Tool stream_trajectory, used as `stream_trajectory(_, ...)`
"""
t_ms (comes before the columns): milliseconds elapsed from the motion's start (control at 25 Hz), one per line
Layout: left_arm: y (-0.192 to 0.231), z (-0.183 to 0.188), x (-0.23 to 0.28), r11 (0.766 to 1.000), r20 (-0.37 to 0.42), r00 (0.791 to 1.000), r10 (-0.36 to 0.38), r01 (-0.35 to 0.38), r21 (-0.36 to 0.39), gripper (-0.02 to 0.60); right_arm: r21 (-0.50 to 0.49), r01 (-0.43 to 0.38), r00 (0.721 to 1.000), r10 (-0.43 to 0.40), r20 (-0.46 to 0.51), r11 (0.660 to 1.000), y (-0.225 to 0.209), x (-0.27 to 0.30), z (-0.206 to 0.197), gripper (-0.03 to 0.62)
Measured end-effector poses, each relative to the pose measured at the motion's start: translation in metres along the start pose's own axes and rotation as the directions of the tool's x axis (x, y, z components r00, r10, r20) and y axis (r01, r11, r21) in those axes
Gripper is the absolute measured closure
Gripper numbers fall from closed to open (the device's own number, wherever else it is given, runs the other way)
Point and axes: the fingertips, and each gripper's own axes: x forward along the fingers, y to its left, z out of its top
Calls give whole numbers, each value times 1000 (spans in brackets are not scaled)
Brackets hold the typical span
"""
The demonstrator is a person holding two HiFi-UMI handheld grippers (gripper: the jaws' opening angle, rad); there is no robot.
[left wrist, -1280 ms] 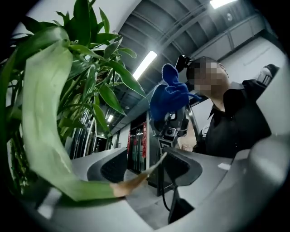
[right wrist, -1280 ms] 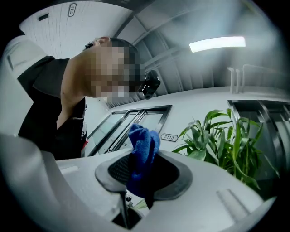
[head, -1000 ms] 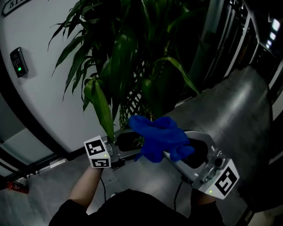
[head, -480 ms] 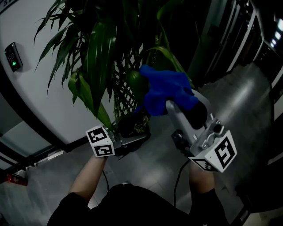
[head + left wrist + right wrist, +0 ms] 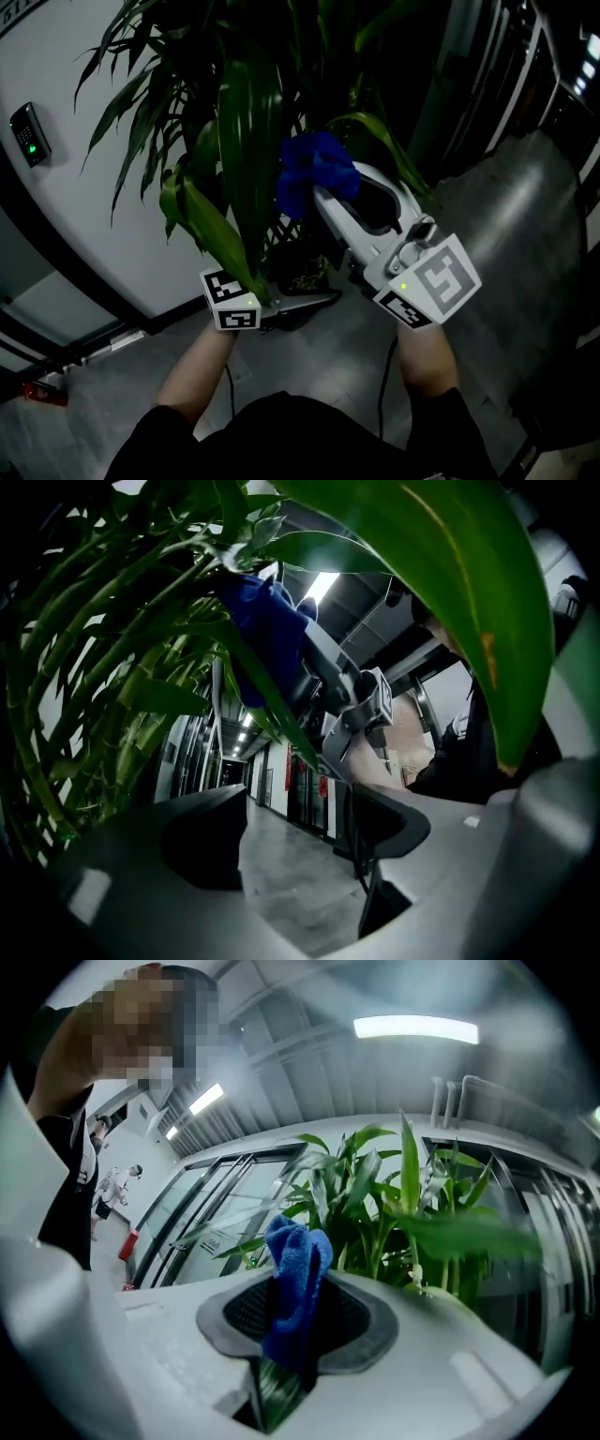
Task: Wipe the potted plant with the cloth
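Obstacles: potted plant (image 5: 248, 122), long leaves crowding the space ahead and overhead; white wall (image 5: 75, 216) just behind it, left side. Free room: bare floor (image 5: 506, 225) right of the plant.

Right gripper (image 5: 323, 190) white — sleeves (image 5: 141, 450) seemingly black.

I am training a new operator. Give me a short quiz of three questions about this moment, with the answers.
1. True or false: the right gripper is shut on the blue cloth.
2. Which gripper holds nothing? A) left gripper B) right gripper
3. Fill in: the blue cloth is up among the potted plant's ____.
Key: 1 true. 2 A: its jaws have just been opening, with nothing between them. 3 leaves.
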Motion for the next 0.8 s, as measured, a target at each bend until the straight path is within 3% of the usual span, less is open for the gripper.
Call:
stream_trajectory(160,6,6,-5,1000,21,1000,9,-9,10,216,48,-11,999,13,-39,999,2,3,-27,482)
stream_trajectory(520,-1,14,5,997,104,992,66,-71,43,218,143,-141,988,148,-46,980,3,-16,-51,482)
stream_trajectory(800,-3,18,6,986,158,975,155,-163,33,218,187,-216,973,227,-38,958,11,-31,-63,482)
